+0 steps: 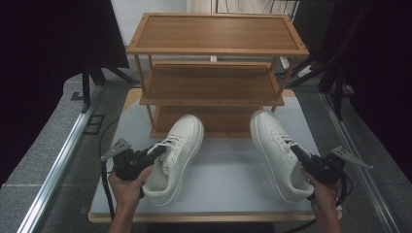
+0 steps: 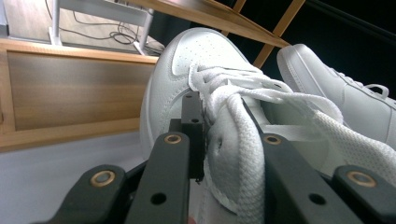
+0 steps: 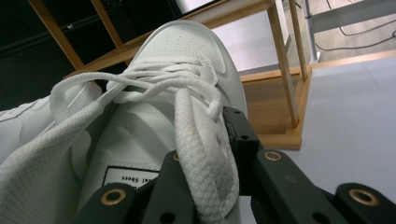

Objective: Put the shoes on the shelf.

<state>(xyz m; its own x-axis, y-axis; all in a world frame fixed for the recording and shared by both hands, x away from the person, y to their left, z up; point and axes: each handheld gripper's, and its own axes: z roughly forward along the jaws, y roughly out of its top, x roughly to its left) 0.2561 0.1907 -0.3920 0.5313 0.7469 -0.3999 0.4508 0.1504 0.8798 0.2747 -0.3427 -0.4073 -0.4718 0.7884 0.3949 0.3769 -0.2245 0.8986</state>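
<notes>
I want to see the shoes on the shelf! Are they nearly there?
Not yet. Both are gripped: the left gripper holds the left shoe, the right gripper holds the right shoe. They are still on the table; the wooden rack holds nothing yet.

A three-tier shelf rack [image 1: 214, 53] stands at the far end of the counter [image 1: 228, 179], its lowest shelf just above the counter surface. Two shoes lie in front of it, toes pointing toward the rack. The left shoe [image 1: 177, 155] sits left of centre, its toe close to the rack's lowest shelf and its heel angled toward the near left. The right shoe [image 1: 279, 153] lies well apart from it, right of centre. The left gripper [image 1: 158, 151] meets the left shoe at its laces, the right gripper [image 1: 297, 151] likewise at the right shoe, each hand behind at the counter's near edge.
</notes>
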